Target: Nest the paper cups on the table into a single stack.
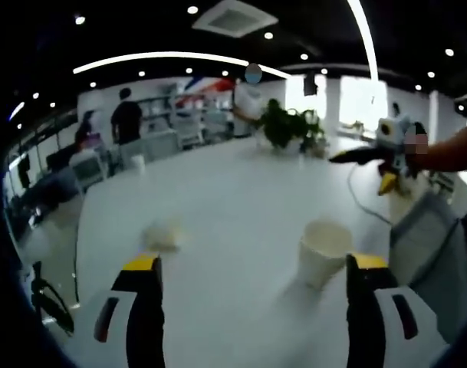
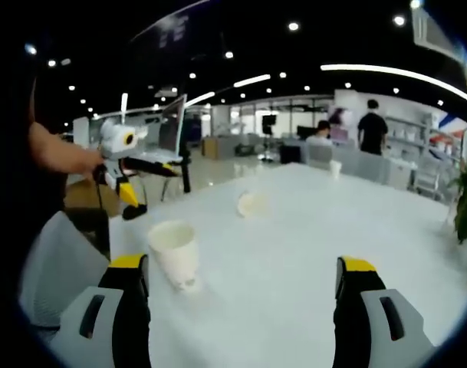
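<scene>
**Two light paper cups, both tools wide open**

In the left gripper view, our left gripper (image 1: 252, 307) rises from the bottom of the frame with its yellow-tipped jaws spread wide and nothing between them. An upright paper cup (image 1: 326, 251) stands on the white table (image 1: 241, 192) at lower right of centre, just inside the right-hand jaw. A second cup (image 1: 162, 236), blurred, seems to lie on its side at lower left of centre, well apart from the first. A small far cup (image 1: 138, 162) sits toward the upper left, too small to judge. At the right edge the other gripper (image 1: 354, 156) reaches in, held by a person's arm.

In the right gripper view, our right gripper (image 2: 241, 310) is likewise fully open and empty. The upright paper cup (image 2: 175, 254) stands at lower left, near the left-hand jaw; the second cup (image 2: 249, 204) lies just above centre, the far cup (image 2: 336, 168) beyond it at upper right.

We judge these cups very light, thin-walled and easy to crush or tip. We would close gently across the wall just under the stiffer rolled rim, and expect the tipped cup to roll or skid when touched.
</scene>
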{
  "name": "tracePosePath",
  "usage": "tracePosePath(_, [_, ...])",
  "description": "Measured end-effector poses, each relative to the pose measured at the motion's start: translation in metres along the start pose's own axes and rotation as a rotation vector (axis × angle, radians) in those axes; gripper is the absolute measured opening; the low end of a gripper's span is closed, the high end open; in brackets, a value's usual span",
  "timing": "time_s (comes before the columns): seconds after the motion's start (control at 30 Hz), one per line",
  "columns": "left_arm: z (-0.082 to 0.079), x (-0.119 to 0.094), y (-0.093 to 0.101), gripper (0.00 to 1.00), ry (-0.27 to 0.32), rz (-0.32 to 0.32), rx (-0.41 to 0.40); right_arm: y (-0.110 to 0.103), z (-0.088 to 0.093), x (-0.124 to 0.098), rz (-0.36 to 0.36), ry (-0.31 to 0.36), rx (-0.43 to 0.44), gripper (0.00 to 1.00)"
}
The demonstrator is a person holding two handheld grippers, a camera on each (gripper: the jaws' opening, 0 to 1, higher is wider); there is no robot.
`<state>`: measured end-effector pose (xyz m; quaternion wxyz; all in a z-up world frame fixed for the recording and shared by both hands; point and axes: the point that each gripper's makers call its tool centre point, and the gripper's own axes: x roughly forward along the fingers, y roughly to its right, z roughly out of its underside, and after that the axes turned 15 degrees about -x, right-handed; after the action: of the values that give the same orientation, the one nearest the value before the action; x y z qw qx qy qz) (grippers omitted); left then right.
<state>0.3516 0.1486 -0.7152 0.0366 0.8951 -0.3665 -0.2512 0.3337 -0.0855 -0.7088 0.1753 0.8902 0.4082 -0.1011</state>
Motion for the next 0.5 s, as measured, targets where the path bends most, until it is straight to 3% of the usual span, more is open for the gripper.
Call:
tracePosePath(0.27, [0.014,-0.014,-0.021,0.98,0.004,-0.058,-0.040,0.004,0.003,0.007,-0.008,-0.009,-0.012,1.00])
tracePosePath(0.3, [0.015,-0.015,-0.023,0.98,0.000,-0.061,-0.036,0.004,0.003,0.008,-0.011,-0.008,-0.042,1.00])
tracePosePath(0.5, [0.013,-0.017,-0.024,0.98,0.009,-0.061,-0.023,0.003,0.003,0.012,-0.023,-0.009,-0.035,1.00])
